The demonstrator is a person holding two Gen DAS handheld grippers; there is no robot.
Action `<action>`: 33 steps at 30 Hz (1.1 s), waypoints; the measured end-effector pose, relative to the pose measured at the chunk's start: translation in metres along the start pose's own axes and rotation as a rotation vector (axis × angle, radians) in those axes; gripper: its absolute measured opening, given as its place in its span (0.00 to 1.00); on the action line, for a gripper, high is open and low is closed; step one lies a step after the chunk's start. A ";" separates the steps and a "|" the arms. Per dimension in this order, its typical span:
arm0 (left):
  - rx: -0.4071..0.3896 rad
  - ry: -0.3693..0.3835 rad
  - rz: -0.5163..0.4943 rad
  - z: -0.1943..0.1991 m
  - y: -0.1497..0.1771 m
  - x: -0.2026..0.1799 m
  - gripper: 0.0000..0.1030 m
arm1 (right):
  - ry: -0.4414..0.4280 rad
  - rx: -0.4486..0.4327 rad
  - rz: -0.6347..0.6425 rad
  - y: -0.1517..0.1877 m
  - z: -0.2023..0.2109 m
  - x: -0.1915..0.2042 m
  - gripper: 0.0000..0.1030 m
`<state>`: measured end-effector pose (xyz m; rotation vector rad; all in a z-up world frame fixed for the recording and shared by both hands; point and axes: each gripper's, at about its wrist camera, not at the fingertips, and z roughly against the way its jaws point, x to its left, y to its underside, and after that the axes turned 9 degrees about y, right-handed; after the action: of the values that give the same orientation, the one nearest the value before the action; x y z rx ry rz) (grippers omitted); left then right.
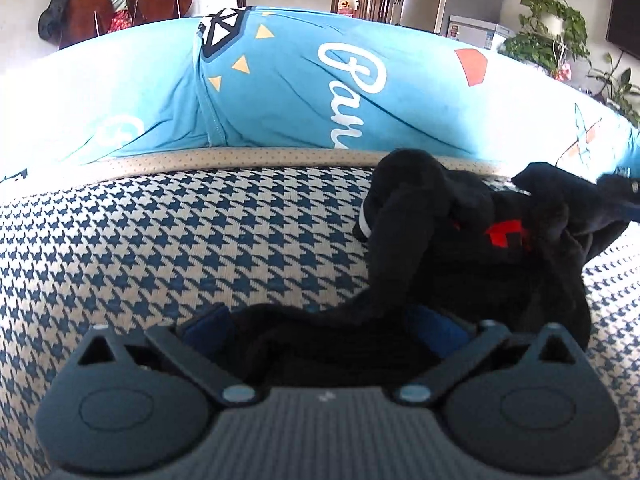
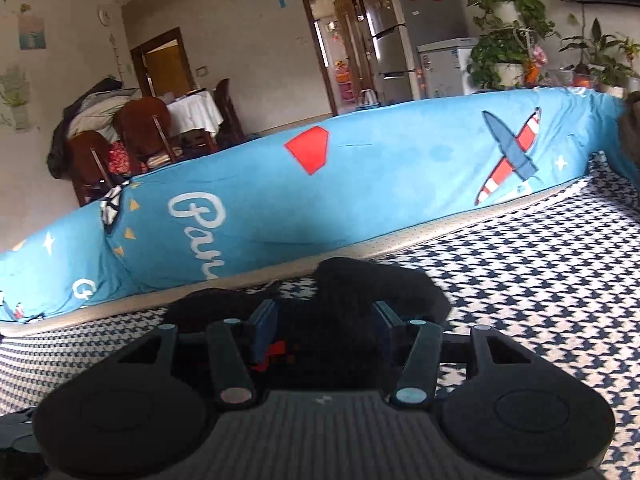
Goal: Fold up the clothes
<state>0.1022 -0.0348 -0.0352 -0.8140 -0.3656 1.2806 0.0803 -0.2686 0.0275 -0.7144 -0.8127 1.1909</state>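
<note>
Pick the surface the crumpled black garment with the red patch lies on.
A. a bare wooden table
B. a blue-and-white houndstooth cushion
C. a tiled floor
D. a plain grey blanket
B: the crumpled black garment with the red patch lies bunched on the blue-and-white houndstooth cushion, in front of the light blue printed cover.

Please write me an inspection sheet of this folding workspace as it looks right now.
Surface: houndstooth cushion, blue and cream, with a plain beige edge strip.
Job's things: one black garment with a red mark, crumpled, not yet folded.
Clutter: nothing seen on the cushion besides the garment.
Grippers: left gripper jaws wide, black cloth lying between them, not pinched; right gripper jaws part open with cloth between, grip cannot be told.
Cables: nothing seen.
Surroundings: blue printed cover along the backrest; beyond it, dining chairs, fridge, potted plants.
</note>
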 end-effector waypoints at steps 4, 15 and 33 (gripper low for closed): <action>0.011 -0.004 -0.022 -0.007 0.002 -0.002 0.95 | -0.123 0.049 -0.023 0.004 -0.012 0.015 0.55; 0.064 0.040 -0.013 -0.013 0.010 0.000 0.74 | -0.257 0.066 0.049 0.015 -0.041 0.064 0.73; 0.073 0.062 0.007 0.014 0.013 0.014 0.82 | -0.161 0.122 0.139 0.039 -0.083 0.101 0.24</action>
<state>0.0876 -0.0164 -0.0376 -0.7917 -0.2656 1.2651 0.1480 -0.1658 -0.0324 -0.5878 -0.8253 1.4254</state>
